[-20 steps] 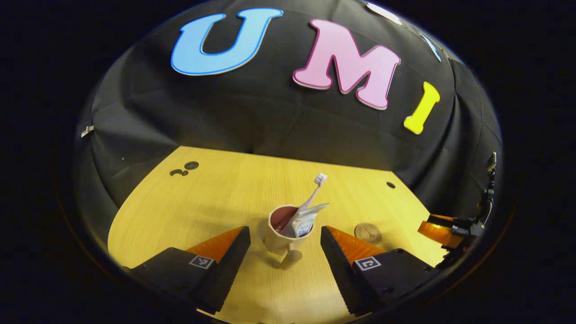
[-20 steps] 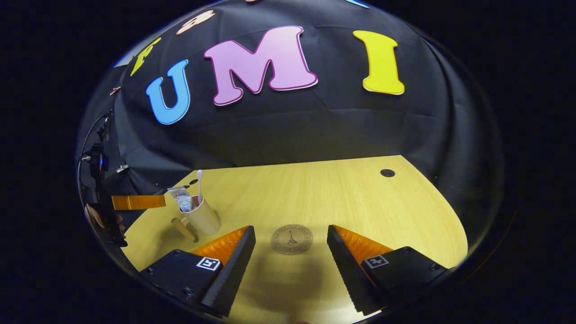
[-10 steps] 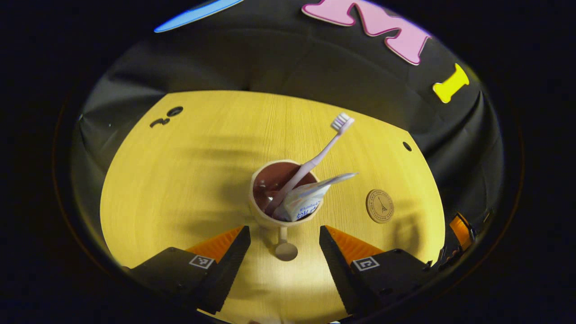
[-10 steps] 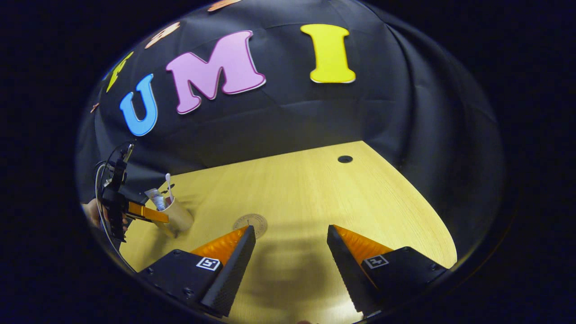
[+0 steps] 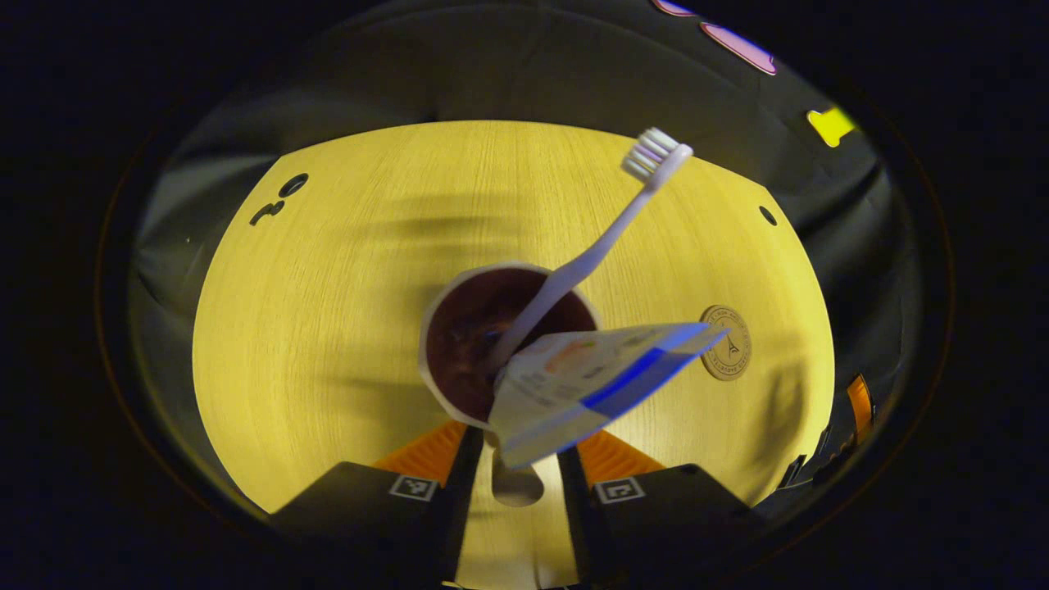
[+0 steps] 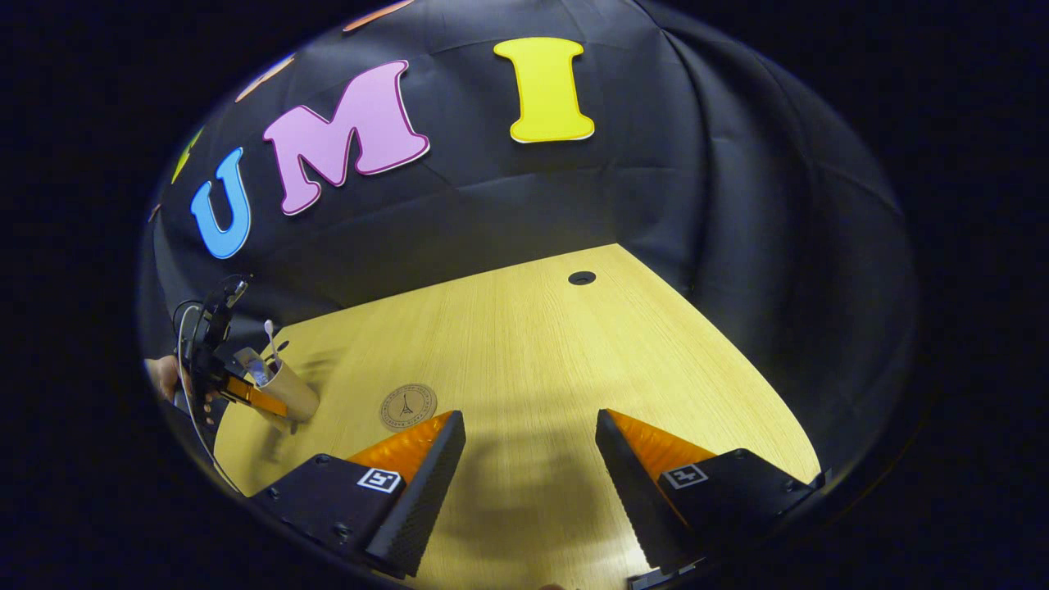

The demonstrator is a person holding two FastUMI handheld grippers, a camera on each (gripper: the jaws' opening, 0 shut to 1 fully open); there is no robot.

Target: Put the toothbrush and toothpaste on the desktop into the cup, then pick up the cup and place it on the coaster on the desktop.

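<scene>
Claw (image 5: 510,500) of the left hand, seen in the left gripper view, points steeply down at the pale yellow wood-grain tabletop (image 5: 328,311), its two fingers narrowed on either side of the cup's knob-ended handle (image 5: 515,485); whether both press on it I cannot tell, as the toothpaste hides the contact. In the right gripper view the same left claw (image 6: 254,395) sits at the tabletop's far left edge, a hand (image 6: 164,378) behind it, tight against the cup (image 6: 293,397).

The right claw (image 6: 531,459) is low over bare tabletop with its fingers spread wide apart, nothing between them.

The beige ceramic cup with dark brown inside (image 5: 459,328) lies directly ahead of and just above the left fingers. A pale pink toothbrush with white bristles (image 5: 606,238) stands in it, leaning up and to the right. The white toothpaste tube with a blue stripe (image 5: 590,385) also sits in the cup, its flat end jutting right and overlapping the rim and the right finger.

The round brown coaster with a tower emblem (image 5: 728,354) lies flat to the right of the cup, apart from it; in the right gripper view the coaster (image 6: 408,406) is just ahead of the right claw's left finger. A dark round hole (image 5: 767,215) sits in the tabletop farther back.
</scene>
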